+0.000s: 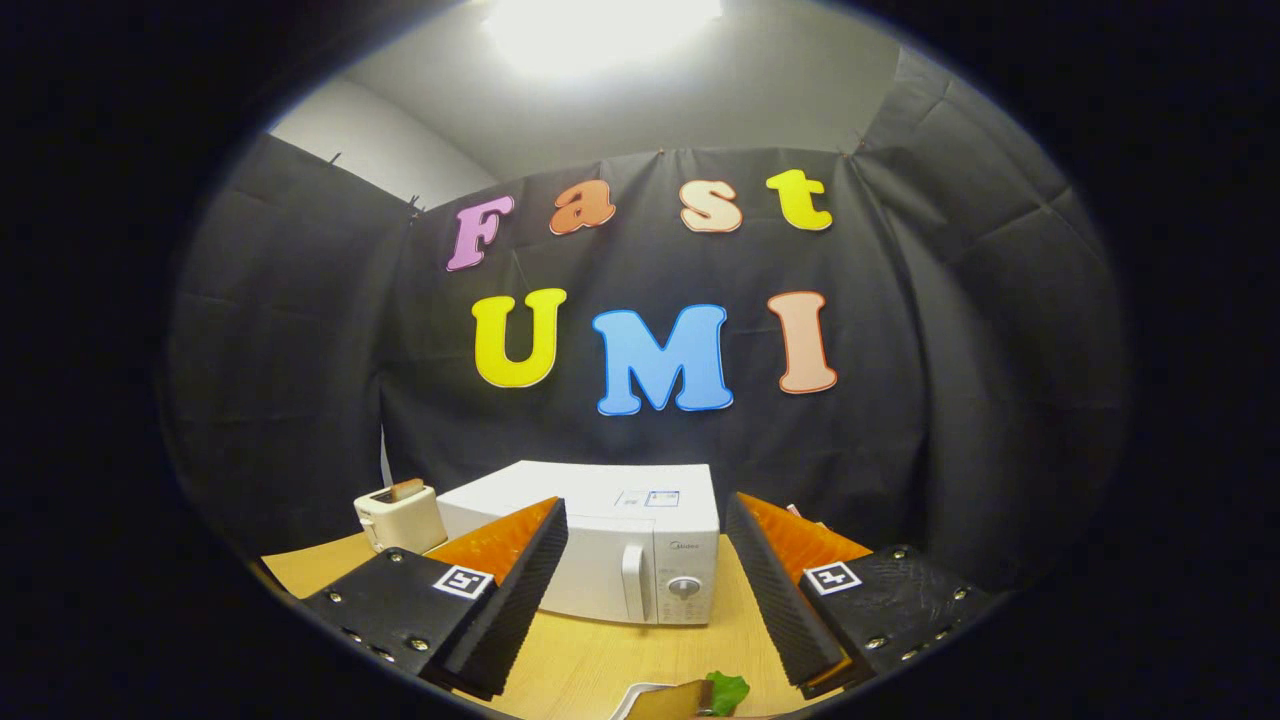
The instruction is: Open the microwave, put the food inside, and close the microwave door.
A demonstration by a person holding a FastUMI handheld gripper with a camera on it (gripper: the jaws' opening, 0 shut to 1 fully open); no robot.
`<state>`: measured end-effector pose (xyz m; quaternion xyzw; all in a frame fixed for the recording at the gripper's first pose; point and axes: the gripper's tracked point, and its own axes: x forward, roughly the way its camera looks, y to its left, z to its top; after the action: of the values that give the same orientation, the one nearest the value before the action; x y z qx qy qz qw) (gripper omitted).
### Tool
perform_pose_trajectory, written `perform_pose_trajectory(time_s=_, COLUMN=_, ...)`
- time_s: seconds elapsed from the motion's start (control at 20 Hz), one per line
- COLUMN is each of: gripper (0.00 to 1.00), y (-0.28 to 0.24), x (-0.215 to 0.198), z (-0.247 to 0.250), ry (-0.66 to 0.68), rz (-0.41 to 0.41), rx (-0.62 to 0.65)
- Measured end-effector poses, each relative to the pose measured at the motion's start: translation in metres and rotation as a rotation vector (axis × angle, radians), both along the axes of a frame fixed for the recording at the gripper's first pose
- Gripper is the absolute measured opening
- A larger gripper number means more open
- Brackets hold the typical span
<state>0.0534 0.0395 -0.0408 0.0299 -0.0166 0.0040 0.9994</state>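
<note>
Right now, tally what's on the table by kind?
Microwave, door shut: 1
Toaster: 1
Plate of food, near edge: 1
Total: 3
Gripper jaws open, holding nothing, microwave beyond them.

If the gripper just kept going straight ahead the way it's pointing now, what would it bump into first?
Most likely the white microwave. The gripper is open, its fingers framing the closed door and handle, with bare wooden table between. The food lies low, near the fingertips, probably under that line, though depth is hard to judge.
</note>
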Motion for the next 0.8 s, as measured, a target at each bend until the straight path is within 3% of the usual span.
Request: perform_pose_trajectory(time_s=0.8, gripper=0.98, y=0.026, x=0.143, z=-0.136, ry=0.103, rz=-0.061, rx=-0.003)
